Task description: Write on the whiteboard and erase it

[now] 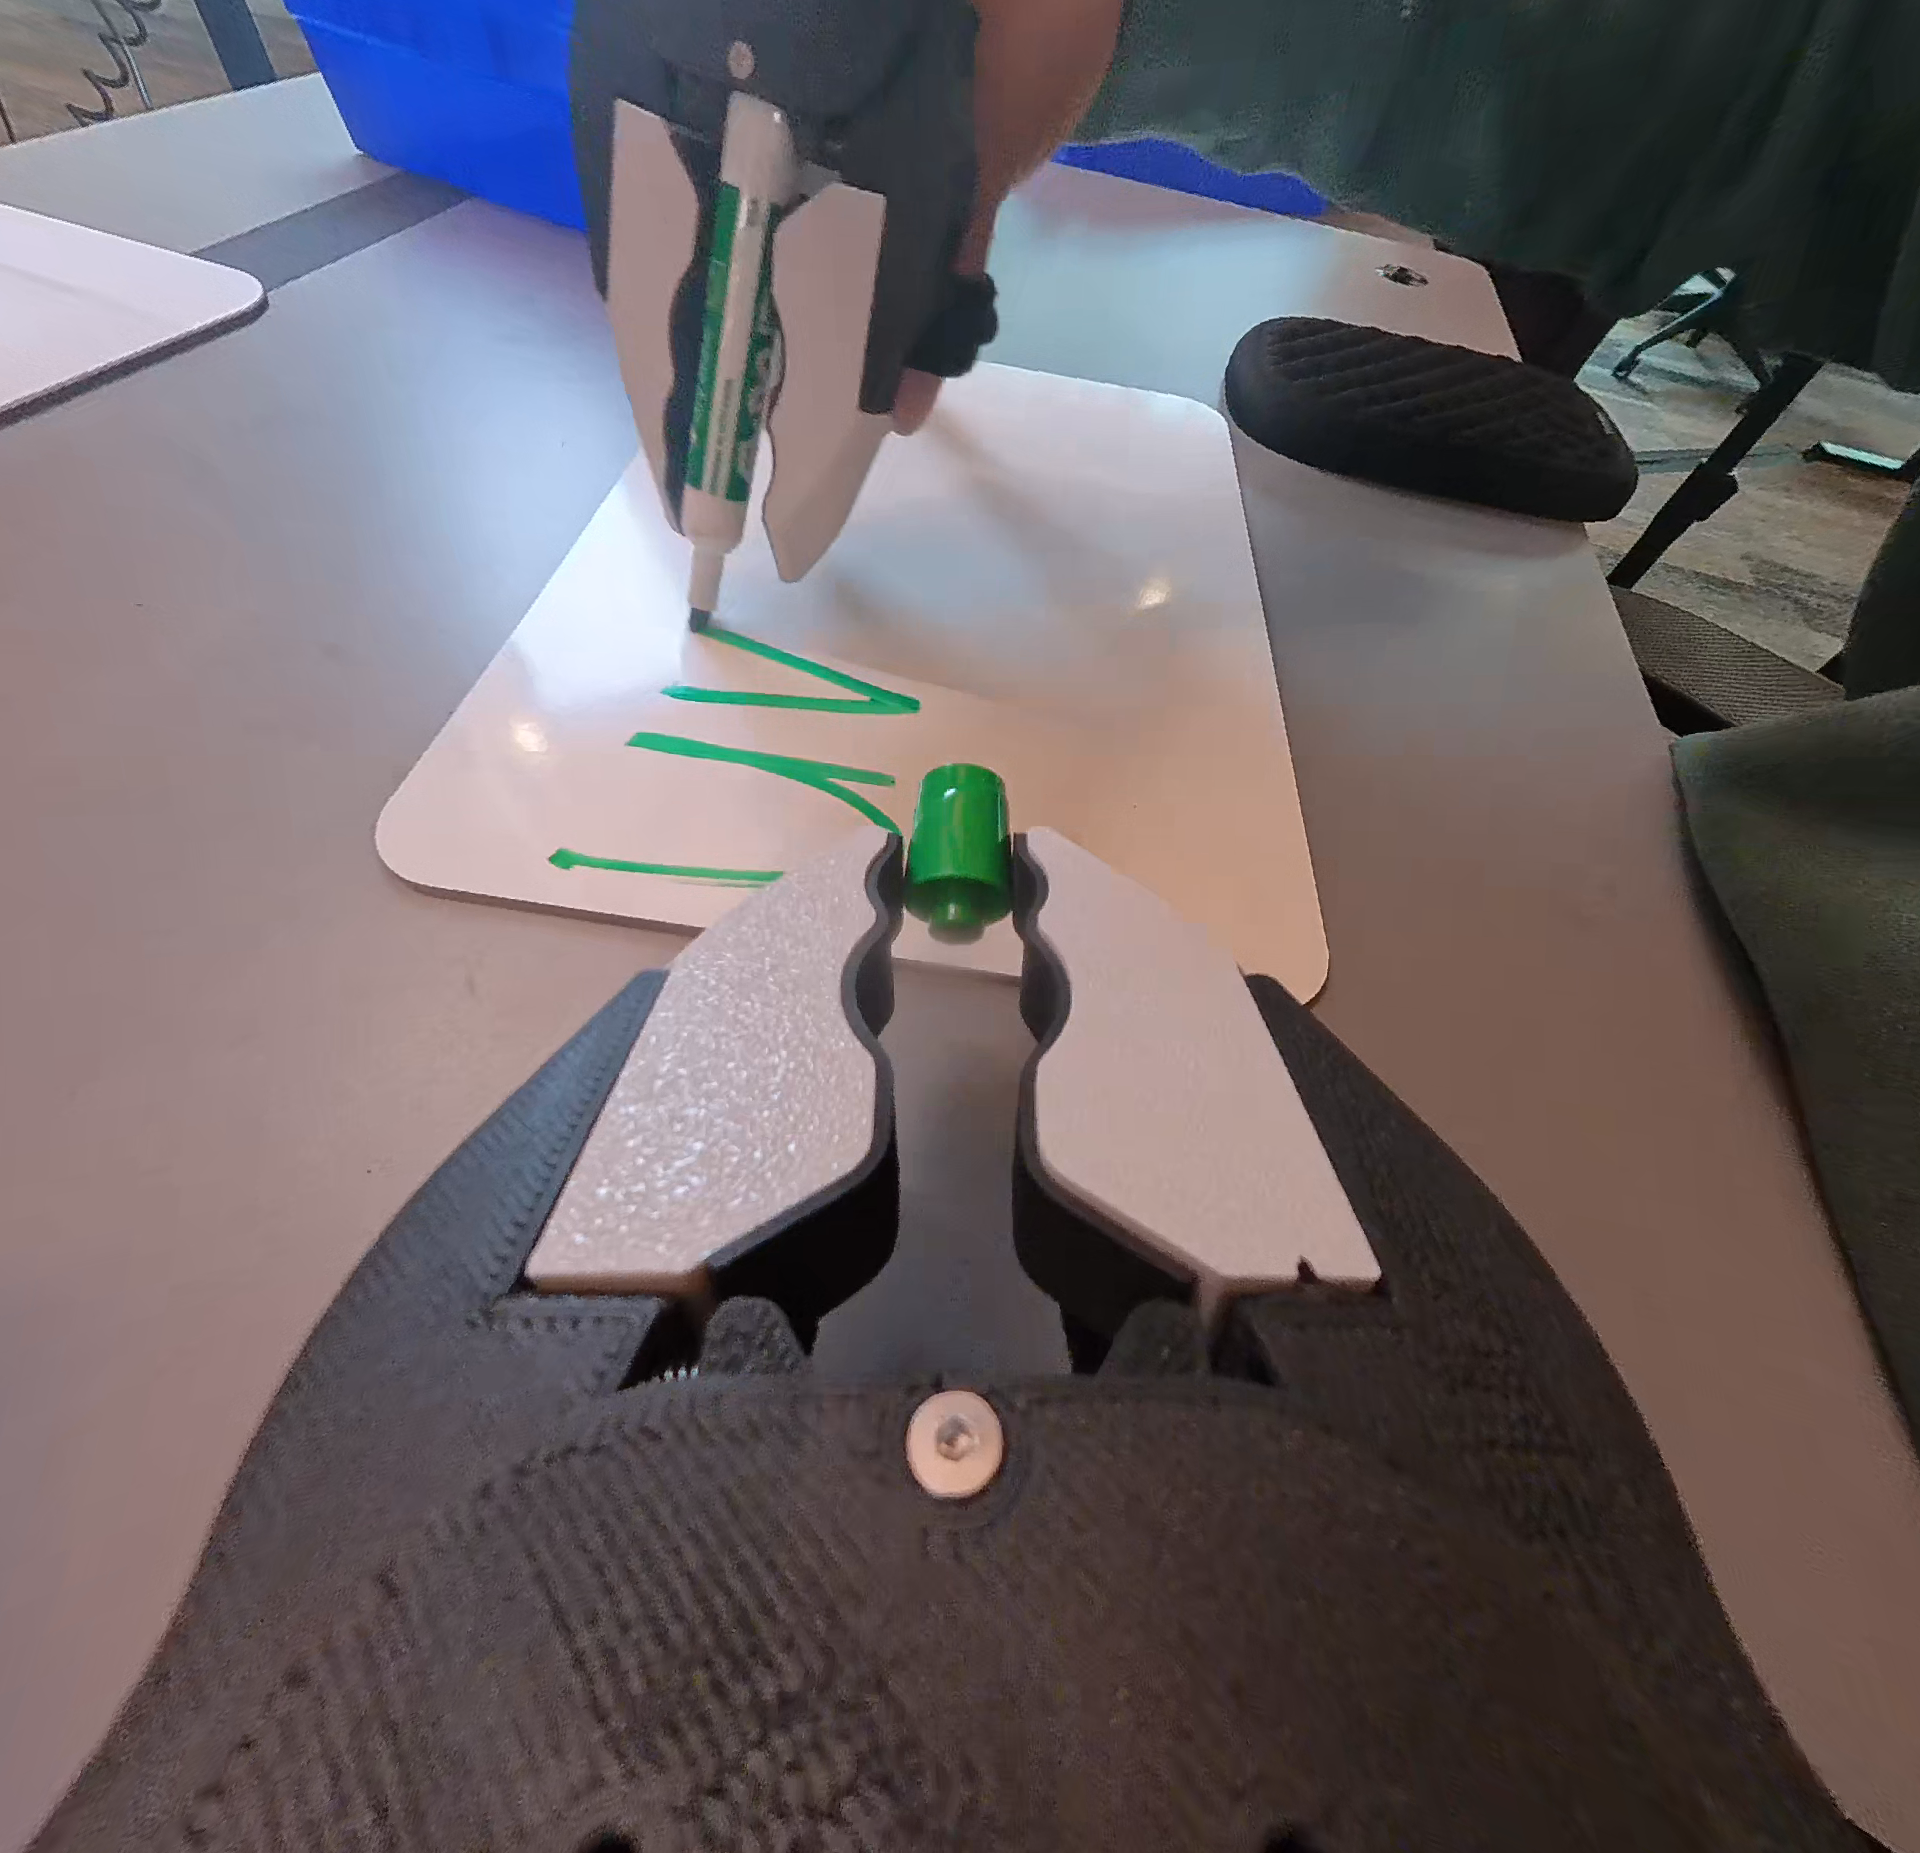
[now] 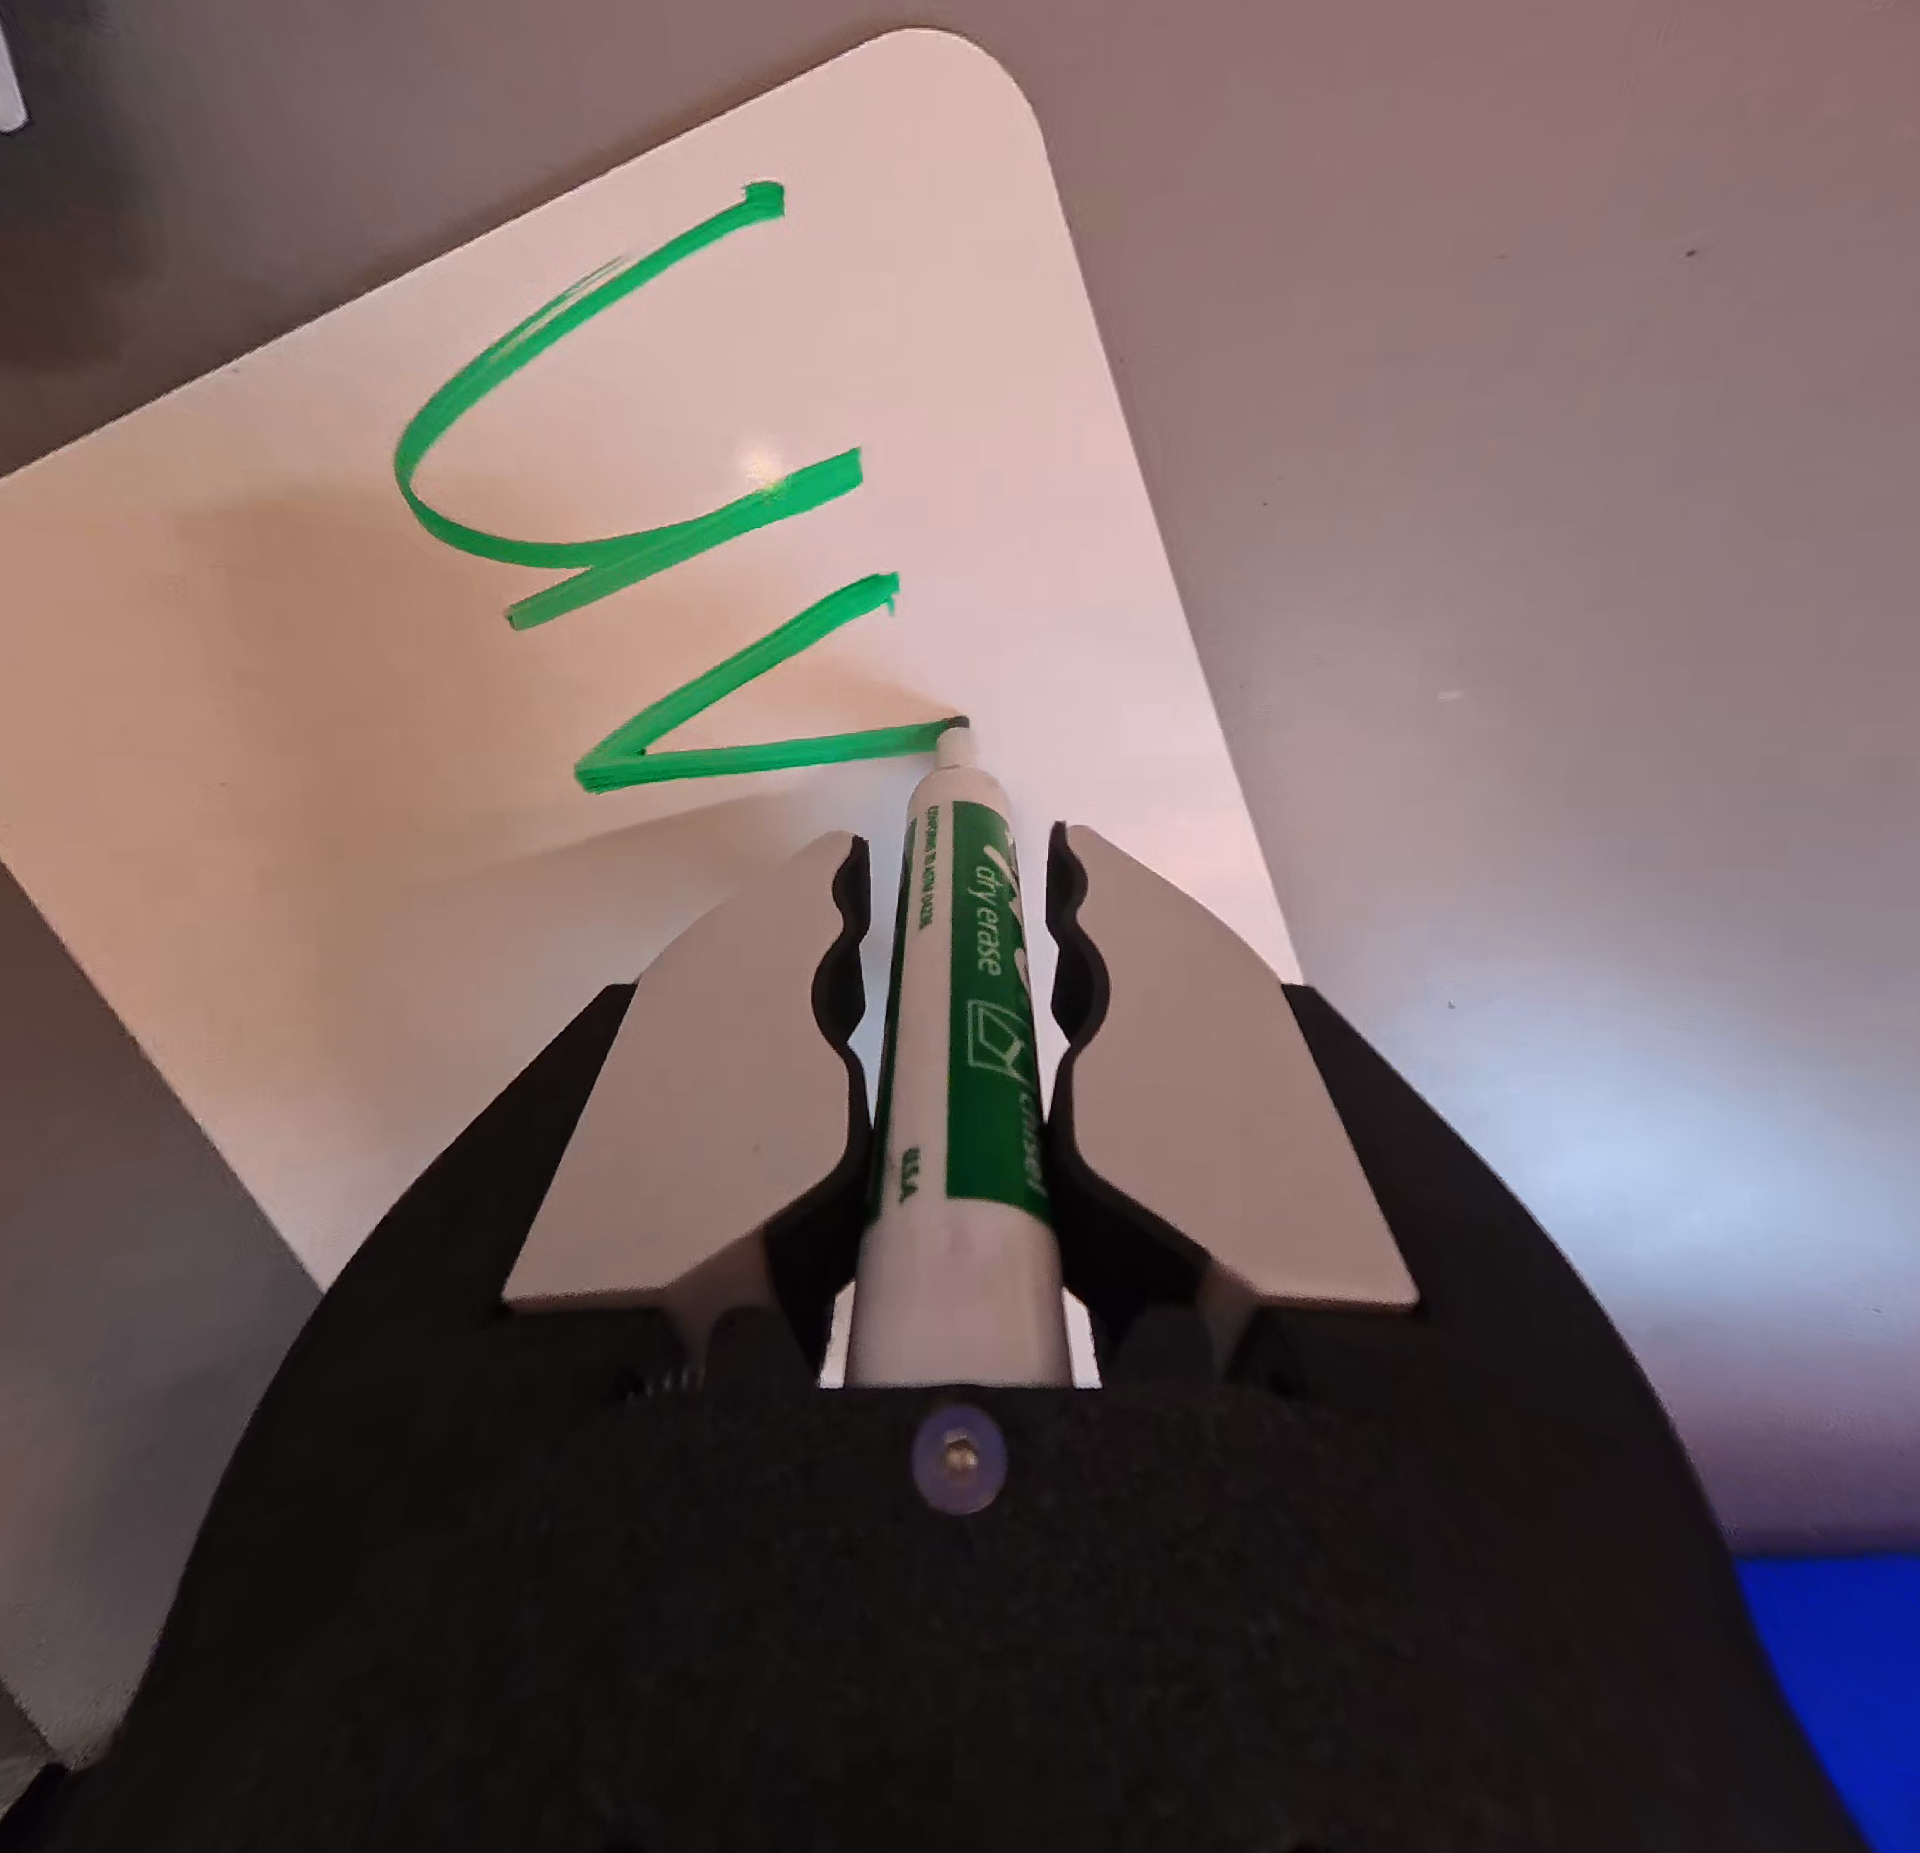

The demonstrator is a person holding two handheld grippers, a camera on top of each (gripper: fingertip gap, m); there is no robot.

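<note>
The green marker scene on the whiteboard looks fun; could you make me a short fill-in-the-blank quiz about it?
1. The right gripper is shut on a white-barrelled ____ marker.
2. The left gripper holds the marker's small green plastic ____.
3. The marker's tip touches the flat white rounded-corner ____.
4. The black oval eraser lies on the grey ____, beside the board.

Missing words: green; cap; whiteboard; table

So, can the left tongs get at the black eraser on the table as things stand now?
Probably not yet. The left tongs are shut on the green cap, so they have no free grip. The path to the eraser looks open across the whiteboard; the cap must go down first.
</note>
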